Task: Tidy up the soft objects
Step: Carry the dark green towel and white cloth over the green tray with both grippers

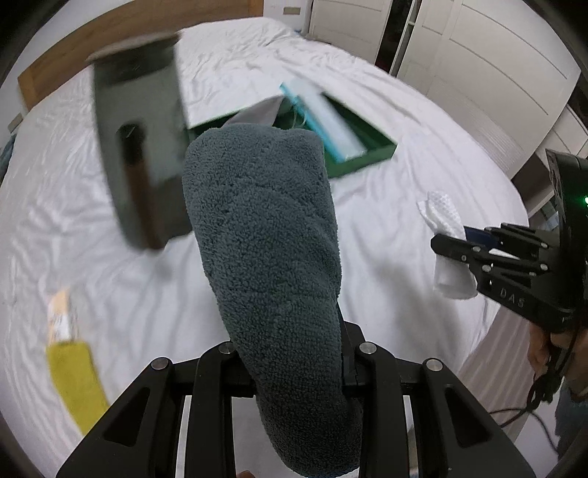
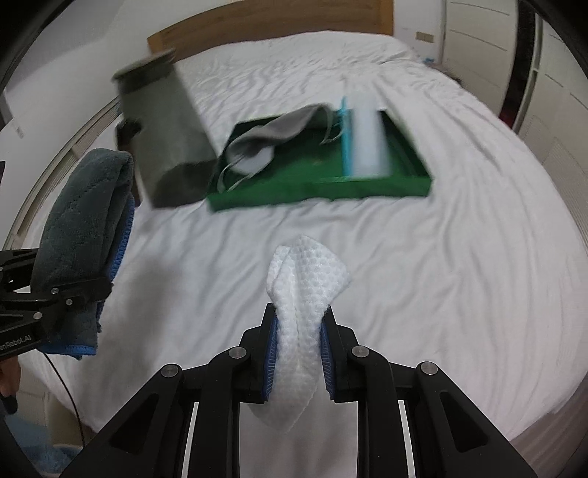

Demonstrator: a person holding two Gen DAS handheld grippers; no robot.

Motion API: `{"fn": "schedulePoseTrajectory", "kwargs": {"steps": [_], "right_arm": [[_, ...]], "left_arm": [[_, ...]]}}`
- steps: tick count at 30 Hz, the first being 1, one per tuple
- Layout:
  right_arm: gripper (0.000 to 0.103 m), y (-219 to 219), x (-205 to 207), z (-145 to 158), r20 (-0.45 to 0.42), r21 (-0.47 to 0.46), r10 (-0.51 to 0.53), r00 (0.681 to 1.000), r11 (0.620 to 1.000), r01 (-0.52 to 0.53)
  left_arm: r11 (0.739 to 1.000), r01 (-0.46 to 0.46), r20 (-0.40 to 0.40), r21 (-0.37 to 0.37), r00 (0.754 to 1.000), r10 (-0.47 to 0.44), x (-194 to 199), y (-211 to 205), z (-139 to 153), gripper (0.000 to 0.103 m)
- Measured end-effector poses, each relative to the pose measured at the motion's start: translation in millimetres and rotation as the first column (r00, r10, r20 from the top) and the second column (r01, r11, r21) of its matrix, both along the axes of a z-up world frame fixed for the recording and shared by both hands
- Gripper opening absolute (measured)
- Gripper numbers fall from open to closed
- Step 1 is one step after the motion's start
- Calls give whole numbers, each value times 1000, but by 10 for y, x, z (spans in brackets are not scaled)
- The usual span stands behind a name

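My left gripper [image 1: 294,353] is shut on a fluffy grey-blue towel [image 1: 264,235] that stands up between its fingers and hides them; it also shows in the right wrist view [image 2: 81,220]. My right gripper [image 2: 297,323] is shut on a white textured cloth [image 2: 301,294], also seen in the left wrist view [image 1: 446,217]. Both are held above the white bed [image 2: 404,257]. A flat green tray [image 2: 330,187] lies ahead on the bed and holds a grey cloth [image 2: 272,136] and a white and blue folded item [image 2: 364,143].
A tall grey fabric bin [image 2: 161,125] stands left of the tray. A yellow cloth [image 1: 75,375] and a small packet [image 1: 60,316] lie on the bed at my left. A wooden headboard [image 2: 275,25] is at the far end, white wardrobes [image 1: 477,62] to the right.
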State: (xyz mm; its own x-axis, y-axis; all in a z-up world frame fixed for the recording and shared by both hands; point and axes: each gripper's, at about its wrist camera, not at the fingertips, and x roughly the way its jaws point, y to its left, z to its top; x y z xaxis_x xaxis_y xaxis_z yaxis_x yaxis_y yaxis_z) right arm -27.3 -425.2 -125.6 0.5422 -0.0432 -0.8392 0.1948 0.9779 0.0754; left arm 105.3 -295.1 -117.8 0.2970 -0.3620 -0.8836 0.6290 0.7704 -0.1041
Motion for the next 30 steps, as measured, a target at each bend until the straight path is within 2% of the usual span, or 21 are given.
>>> {"fn": "schedulePoseTrajectory", "kwargs": {"steps": [10,17,21,30], "right_arm": [[20,-429,436,279,87,-67,-12,996,998,18],[20,-656,858,424,141,-128,0,990,992,18],[20,-722,1126,392,154,-152,4,988,988,20],[20,-820,1709,6,149,-146,9,989,989,12]], "left_arm": [[998,-53,81,-38,995,55,557,-629,223,25],[991,-124,107,-47,986,128,1047,-960,167,25],[986,-160,112,-41,980,164,1298,-1066,72,25],[965,-261,70,-12,963,261,1741,-1134,-356,25]]}}
